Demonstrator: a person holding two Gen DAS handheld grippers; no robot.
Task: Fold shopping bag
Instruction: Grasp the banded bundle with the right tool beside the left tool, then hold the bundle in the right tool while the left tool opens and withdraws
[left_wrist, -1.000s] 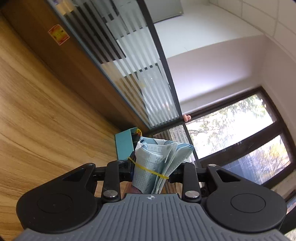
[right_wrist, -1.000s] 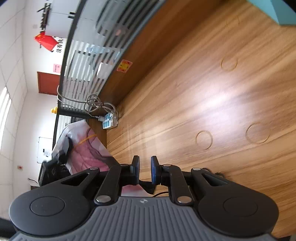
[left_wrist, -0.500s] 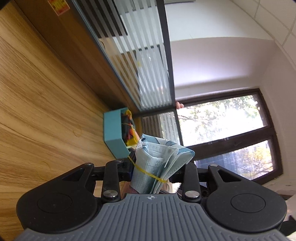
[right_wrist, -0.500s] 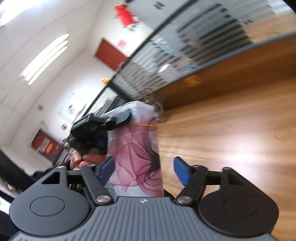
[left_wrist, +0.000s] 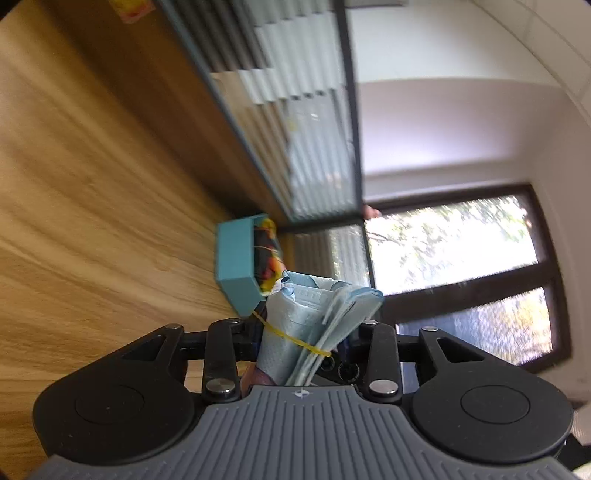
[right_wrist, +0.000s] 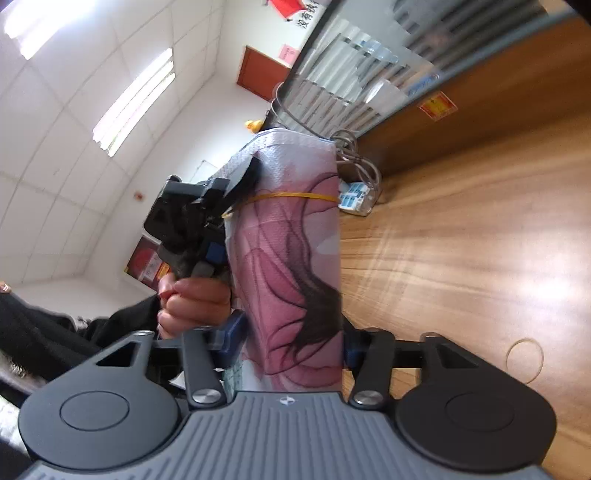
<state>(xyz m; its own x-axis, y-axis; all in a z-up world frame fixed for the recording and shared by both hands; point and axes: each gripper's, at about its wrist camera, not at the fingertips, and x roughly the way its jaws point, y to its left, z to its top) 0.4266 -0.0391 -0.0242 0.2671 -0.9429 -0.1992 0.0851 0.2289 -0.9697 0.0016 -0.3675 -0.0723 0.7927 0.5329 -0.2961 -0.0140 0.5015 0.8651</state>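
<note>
The folded shopping bag (right_wrist: 288, 240) is a pink bundle with dark swirls, bound by a yellow rubber band (right_wrist: 295, 195) and held up above the table. My right gripper (right_wrist: 291, 339) has its blue pads against the bag's two sides, its jaws closing on the lower end. My left gripper (right_wrist: 240, 192), carried by a hand (right_wrist: 192, 302), grips the bag's upper edge. In the left wrist view the bag's pale blue layers (left_wrist: 295, 306) and the band (left_wrist: 291, 338) sit between my left gripper's (left_wrist: 306, 328) fingers. Those jaws are opening, with the pads touching the fanned layers.
A teal box (left_wrist: 234, 258) with colourful items stands on the wooden table (left_wrist: 92, 221) near the glass partition (left_wrist: 295, 129). A power strip with coiled cables (right_wrist: 354, 195) lies at the table's far edge. One loose rubber band (right_wrist: 524, 360) lies on the wood at the right.
The right gripper swung up from the bare table to the bag, spread wide around it, then narrowed onto its sides. The left gripper rolled a little; the bag's layers fan out slightly wider.
</note>
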